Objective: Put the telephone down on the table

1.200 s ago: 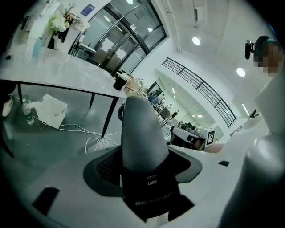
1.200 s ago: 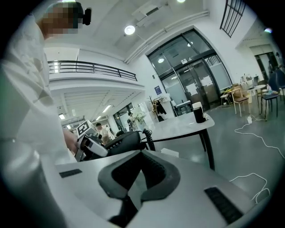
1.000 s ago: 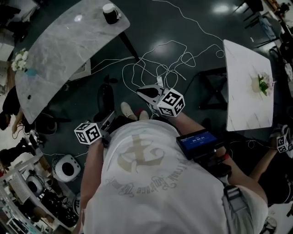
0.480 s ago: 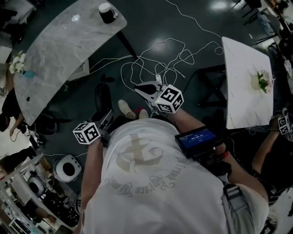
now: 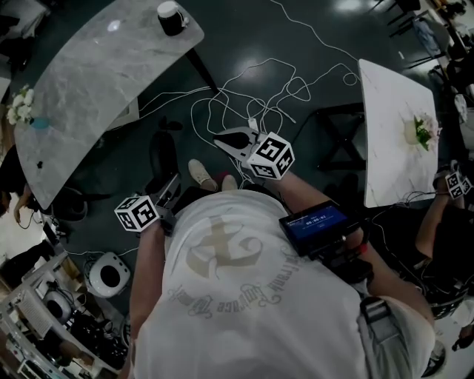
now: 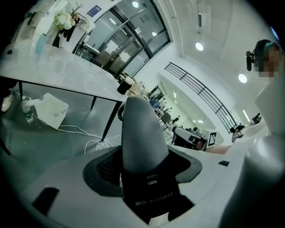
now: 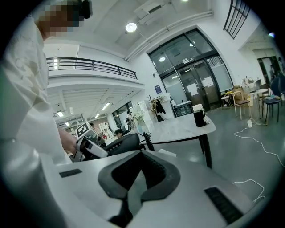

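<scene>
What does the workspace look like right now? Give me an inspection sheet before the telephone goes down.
Surface: grey marble table, mostly bare.
Job's things: telephone off the table, in the left gripper.
Clutter: black cup at the table's far end; flowers at its left edge.
Grippers: left gripper shut on the telephone; right gripper jaws together, empty.
Cables: white cables looped over the floor; coiled cord on the telephone.
Surroundings: white table with a plant at right; shelves of gear lower left.
</scene>
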The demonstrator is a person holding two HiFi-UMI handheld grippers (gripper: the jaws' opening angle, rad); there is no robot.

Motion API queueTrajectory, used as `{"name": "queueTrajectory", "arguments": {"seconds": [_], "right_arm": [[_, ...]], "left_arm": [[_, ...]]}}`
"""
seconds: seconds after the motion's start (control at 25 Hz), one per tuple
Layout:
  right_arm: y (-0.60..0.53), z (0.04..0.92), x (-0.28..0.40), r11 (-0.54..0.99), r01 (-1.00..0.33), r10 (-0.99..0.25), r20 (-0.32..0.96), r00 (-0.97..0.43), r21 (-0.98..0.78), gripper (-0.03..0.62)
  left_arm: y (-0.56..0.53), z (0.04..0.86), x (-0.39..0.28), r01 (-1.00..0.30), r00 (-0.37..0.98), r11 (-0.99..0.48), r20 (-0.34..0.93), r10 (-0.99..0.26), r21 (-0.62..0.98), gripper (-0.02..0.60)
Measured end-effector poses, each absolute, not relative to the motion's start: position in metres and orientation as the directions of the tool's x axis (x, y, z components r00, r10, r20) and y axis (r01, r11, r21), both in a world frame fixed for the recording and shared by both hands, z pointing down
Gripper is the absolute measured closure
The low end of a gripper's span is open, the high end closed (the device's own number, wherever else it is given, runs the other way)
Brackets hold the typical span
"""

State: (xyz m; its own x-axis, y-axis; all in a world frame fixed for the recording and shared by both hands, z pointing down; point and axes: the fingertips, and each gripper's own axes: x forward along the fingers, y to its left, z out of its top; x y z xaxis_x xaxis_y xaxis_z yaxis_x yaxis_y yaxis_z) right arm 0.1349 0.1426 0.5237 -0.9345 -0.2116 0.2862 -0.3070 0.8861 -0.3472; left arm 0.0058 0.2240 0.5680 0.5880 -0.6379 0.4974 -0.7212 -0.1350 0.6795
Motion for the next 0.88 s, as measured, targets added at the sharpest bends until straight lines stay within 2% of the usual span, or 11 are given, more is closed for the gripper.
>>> {"name": "queueTrajectory", "arguments": {"seconds": [0.88], "right_arm": [[0.058,0.517,0.057,0.872,-0.379,-0.264,0.352,-0.898,-0.312,0.579]], "left_arm": [[0.134,0.565,-0.075,-0.68,0.638,-0.187,0.446,-0.628,0.709,0.293]]}}
